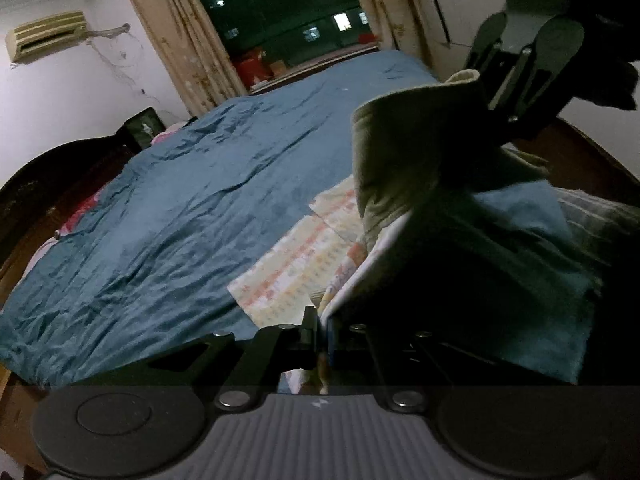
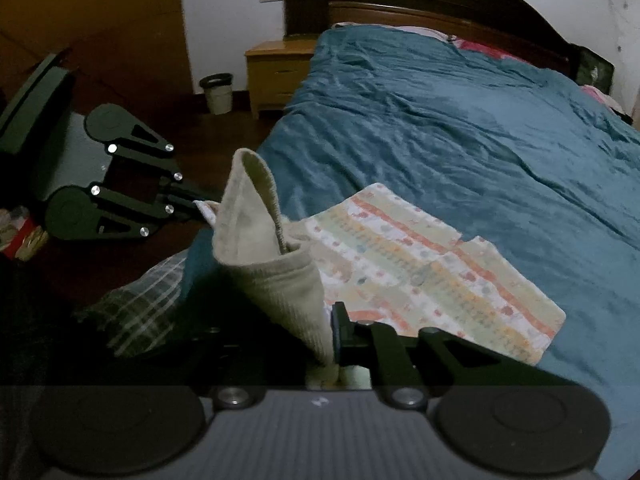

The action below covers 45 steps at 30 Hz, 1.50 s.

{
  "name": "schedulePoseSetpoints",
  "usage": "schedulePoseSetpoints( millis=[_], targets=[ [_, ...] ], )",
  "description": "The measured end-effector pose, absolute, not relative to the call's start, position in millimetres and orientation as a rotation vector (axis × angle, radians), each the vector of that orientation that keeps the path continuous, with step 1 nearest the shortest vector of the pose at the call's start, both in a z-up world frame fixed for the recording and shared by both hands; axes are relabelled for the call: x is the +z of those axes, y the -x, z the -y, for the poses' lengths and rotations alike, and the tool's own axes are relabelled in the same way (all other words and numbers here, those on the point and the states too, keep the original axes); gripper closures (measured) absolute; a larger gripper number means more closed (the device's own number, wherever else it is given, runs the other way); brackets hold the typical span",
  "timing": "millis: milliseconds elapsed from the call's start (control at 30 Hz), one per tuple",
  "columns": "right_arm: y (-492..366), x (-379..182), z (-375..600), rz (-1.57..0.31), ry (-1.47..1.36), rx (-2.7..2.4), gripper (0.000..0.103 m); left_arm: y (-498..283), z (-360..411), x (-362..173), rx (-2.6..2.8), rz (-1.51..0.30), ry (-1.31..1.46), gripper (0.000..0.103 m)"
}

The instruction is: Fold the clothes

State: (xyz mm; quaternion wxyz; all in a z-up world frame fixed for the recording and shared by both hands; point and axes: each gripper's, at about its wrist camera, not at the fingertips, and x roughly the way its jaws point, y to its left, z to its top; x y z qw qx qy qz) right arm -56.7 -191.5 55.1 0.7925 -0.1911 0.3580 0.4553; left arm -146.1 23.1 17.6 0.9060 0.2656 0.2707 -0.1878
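- Garment in hand: a pale cream garment is held lifted above the near end of the bed, one part by each gripper, sagging between them in a soft fold.
- Left gripper: jaws closed tight on a white-lined edge of the garment, no gap visible between the fingers.
- Right gripper: jaws pinched shut on the lower cream edge; cloth bunches out beneath the fingers.
- Progress, judged: the fold is under way, not finished. The garment is not yet laid flat or squared.
- A patterned striped cloth lies flat on the blue bedspread, just beside the held garment on its right; it looks already folded, though that is judgement only.
- A plaid cloth lies crumpled at the near left, seemingly awaiting attention.
- Edges: the bed's left side drops to dark floor close to the left gripper; a nightstand and a bin stand far left, well apart.
- Open room: the far and right bedspread is wrinkled but unoccupied up to the headboard, ample for laying the garment down.
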Motion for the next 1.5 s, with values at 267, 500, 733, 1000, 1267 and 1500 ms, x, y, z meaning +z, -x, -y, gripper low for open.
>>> schedulePoseSetpoints(
  millis=[267,500,733,1000,1267,1500],
  targets=[
    [-2.9,53.6,190.9,-0.804,0.369,0.925,0.093,68.0,-23.7,21.1,-0.353,-0.584,-0.473,0.098],
    [-69.3,40.4,182.6,-0.839,0.358,0.865,0.093,-2.6,-20.6,7.9,-0.317,-0.647,-0.427,0.098],
    [-134.9,5.9,163.3,-0.914,0.373,0.822,0.093,-64.9,-25.6,-19.5,-0.304,-0.76,-0.382,0.097],
    [-170.7,-28.7,164.7,-0.98,0.351,0.759,0.083,-99.2,-27.8,-44.1,-0.298,-0.823,-0.373,0.09],
    [-181.9,-9.7,197.5,-0.898,0.297,0.63,0.066,-106.7,-33.7,-50.1,-0.236,-0.832,-0.348,0.08],
    [-143.3,18.5,213.4,-0.781,0.277,0.624,0.066,-109.2,-46.7,-53.3,-0.141,-0.846,-0.307,0.071]
  ],
)
